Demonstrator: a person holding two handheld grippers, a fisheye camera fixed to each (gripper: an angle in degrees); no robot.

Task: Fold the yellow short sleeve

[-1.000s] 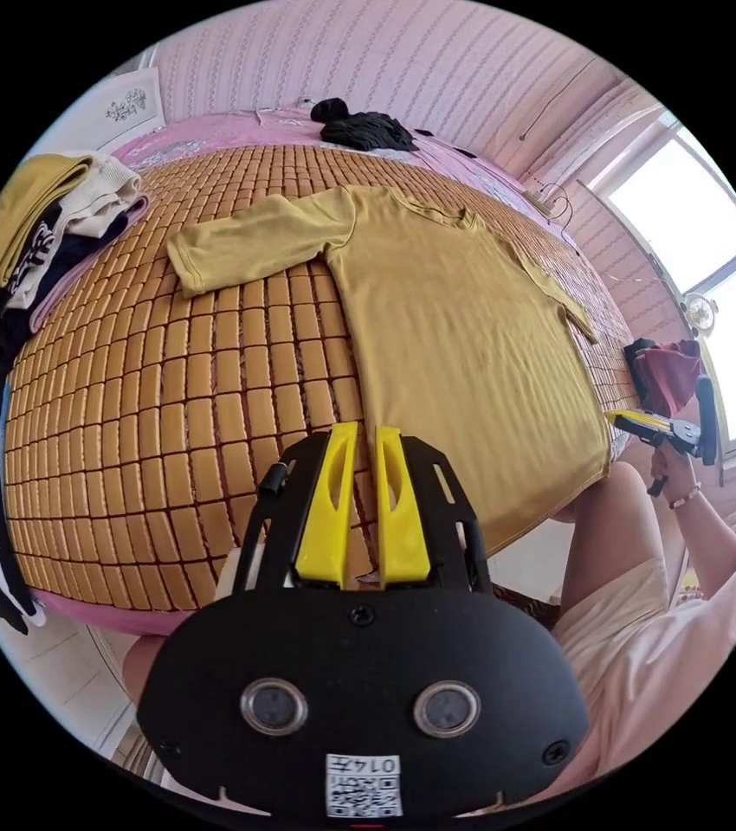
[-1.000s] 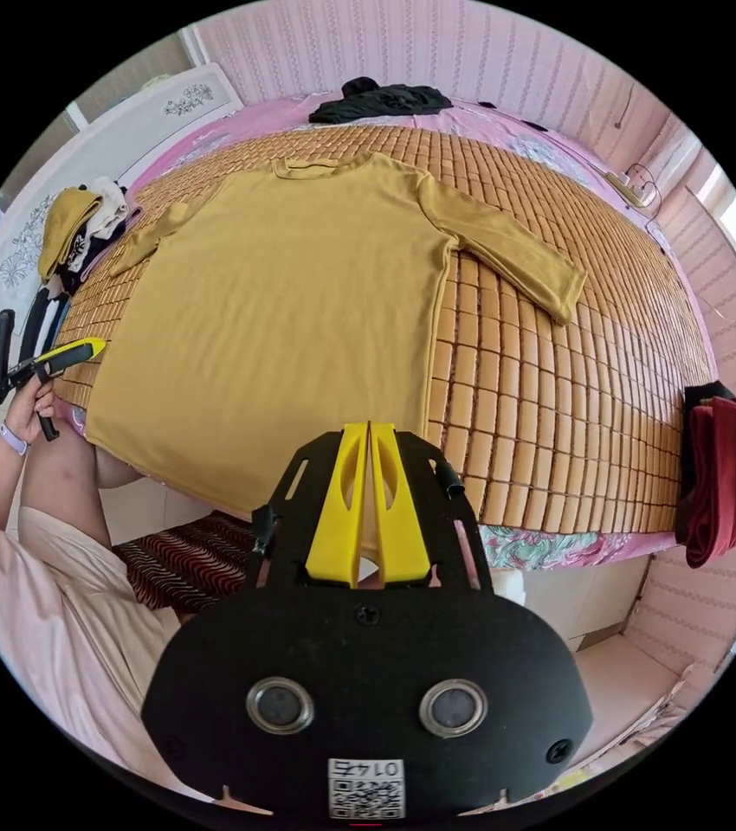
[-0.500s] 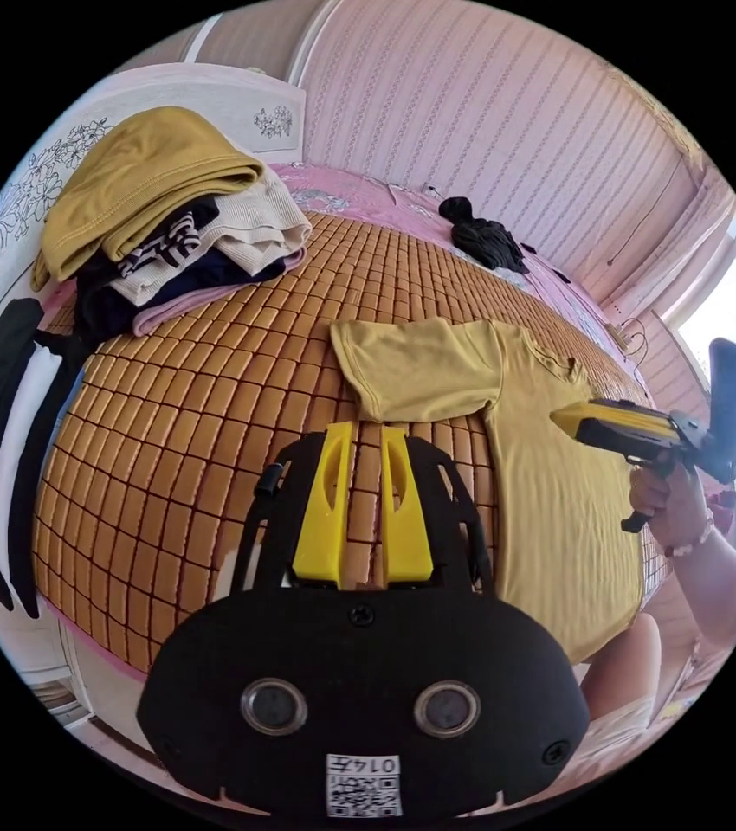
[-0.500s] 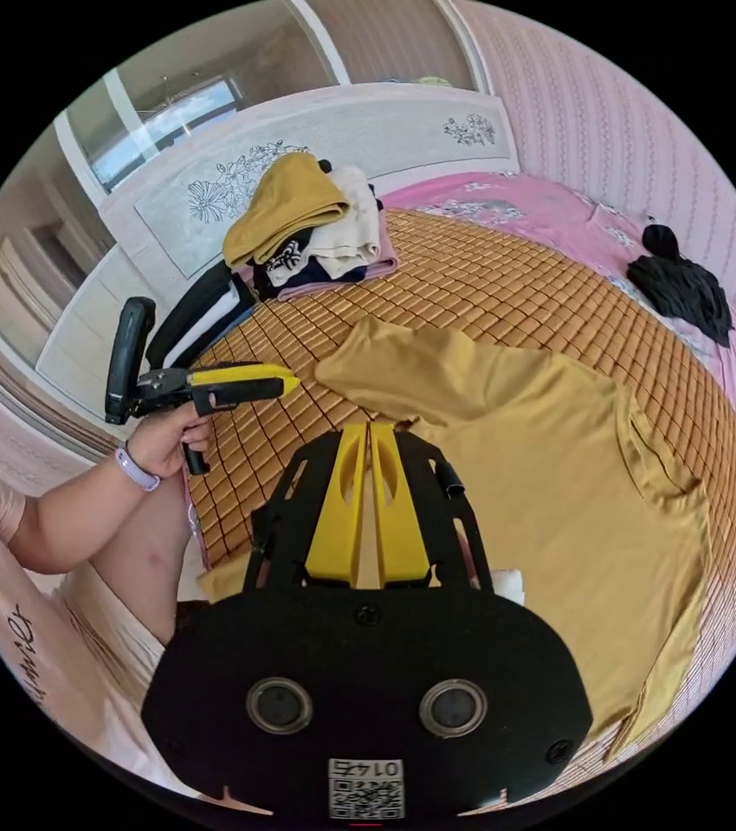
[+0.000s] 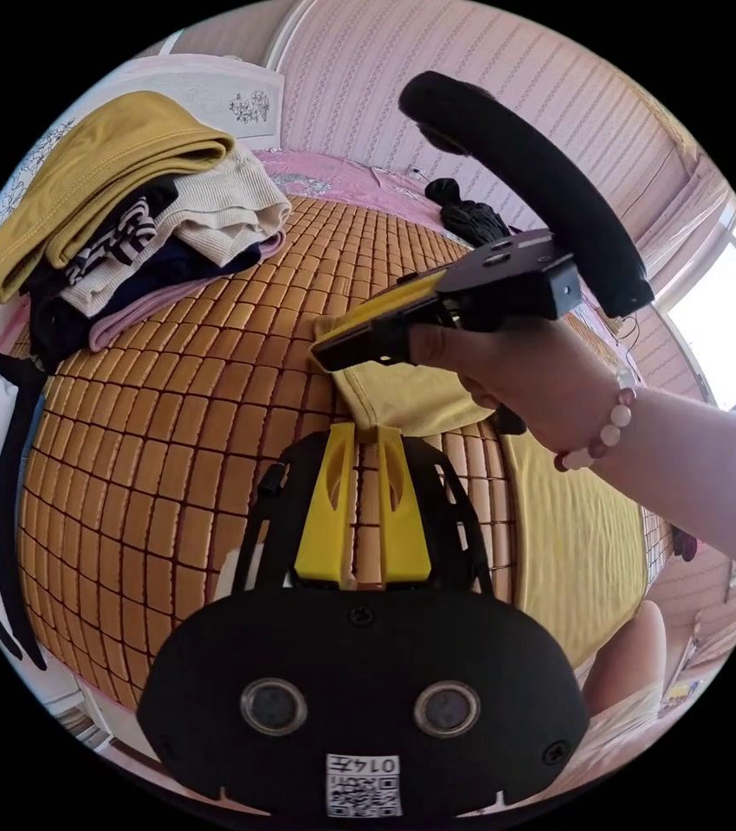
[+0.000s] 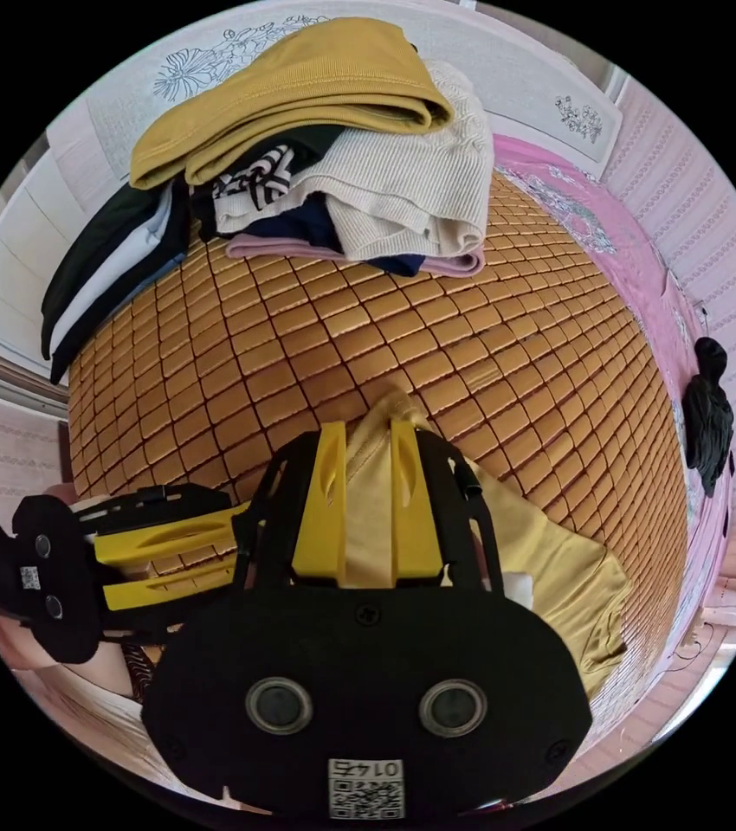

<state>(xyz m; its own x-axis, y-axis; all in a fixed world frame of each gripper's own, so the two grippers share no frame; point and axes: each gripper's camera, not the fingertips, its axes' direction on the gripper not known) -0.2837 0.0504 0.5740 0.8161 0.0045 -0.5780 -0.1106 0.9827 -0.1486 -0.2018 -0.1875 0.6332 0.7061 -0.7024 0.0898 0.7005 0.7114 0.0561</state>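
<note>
Both grippers have moved from the shirt's bottom edge up to its sleeve. The right gripper now has its jaws a little apart with the sleeve of the yellow shirt lying between them, not squeezed yet. The left gripper waits just below the sleeve, jaws a little apart and empty. The sleeve fold looks ready to start. A clothes pile sits far ahead on the bed mat.

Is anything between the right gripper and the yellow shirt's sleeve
Nothing visible. The right gripper has its jaws apart with the sleeve already between them, on the mat.
</note>
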